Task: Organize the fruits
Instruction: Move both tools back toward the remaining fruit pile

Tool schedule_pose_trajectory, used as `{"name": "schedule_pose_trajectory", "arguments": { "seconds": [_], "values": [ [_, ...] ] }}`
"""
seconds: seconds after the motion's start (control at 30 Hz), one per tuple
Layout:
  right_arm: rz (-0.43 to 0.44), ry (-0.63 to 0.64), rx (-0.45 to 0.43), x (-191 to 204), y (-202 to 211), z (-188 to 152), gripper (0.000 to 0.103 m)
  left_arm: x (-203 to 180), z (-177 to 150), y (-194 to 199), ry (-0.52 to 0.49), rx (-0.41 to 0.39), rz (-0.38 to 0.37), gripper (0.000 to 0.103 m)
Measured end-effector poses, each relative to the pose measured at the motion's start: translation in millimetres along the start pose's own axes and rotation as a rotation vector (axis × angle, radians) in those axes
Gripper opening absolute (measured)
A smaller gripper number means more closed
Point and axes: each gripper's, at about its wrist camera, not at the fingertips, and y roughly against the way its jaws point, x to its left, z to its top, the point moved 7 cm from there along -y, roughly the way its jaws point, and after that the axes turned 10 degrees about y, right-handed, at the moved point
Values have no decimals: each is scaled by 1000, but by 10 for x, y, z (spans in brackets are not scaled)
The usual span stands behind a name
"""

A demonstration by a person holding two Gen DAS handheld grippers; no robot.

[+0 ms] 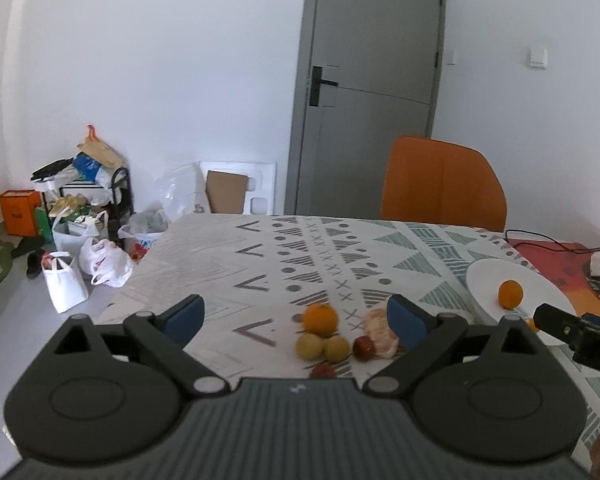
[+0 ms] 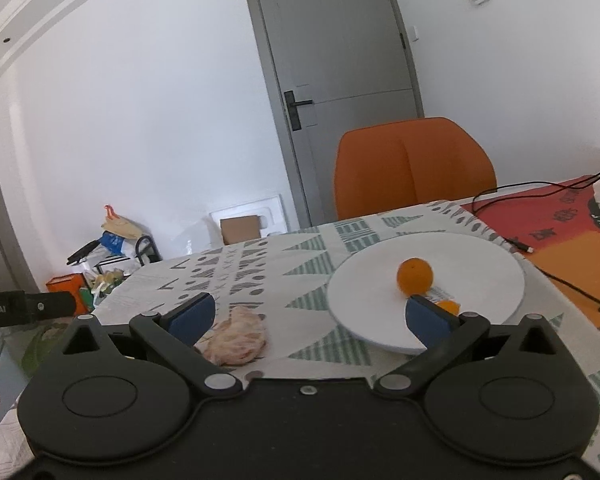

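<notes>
Left wrist view: round glossy orange (image 1: 320, 319) on patterned cloth bench (image 1: 228, 264), two dull yellowish fruits (image 1: 309, 346) touching, peeled pithy citrus (image 1: 378, 336) beside. Left tool (image 1: 296, 316) spread wide, empty. Right tool (image 2: 308, 316) likewise, facing smooth white plate (image 2: 364, 280) carrying another orange (image 2: 415, 275).

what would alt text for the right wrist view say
Open right gripper above a patterned tablecloth, holding nothing. Ahead, a white plate holds an orange; a peeled fruit lies on the cloth beside the plate. Behind stand an orange chair and grey door.
</notes>
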Motion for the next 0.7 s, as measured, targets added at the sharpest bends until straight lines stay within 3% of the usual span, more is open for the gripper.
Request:
{"name": "schedule_pose_trajectory", "arguments": {
  "seconds": [0.3,0.7],
  "values": [
    [49,42,10,303,2,-55,103,275,-37,67,40,13,26,97],
    [144,53,94,567,-145,-239,103,462,-184,1,62,39,3,97]
  ]
}}
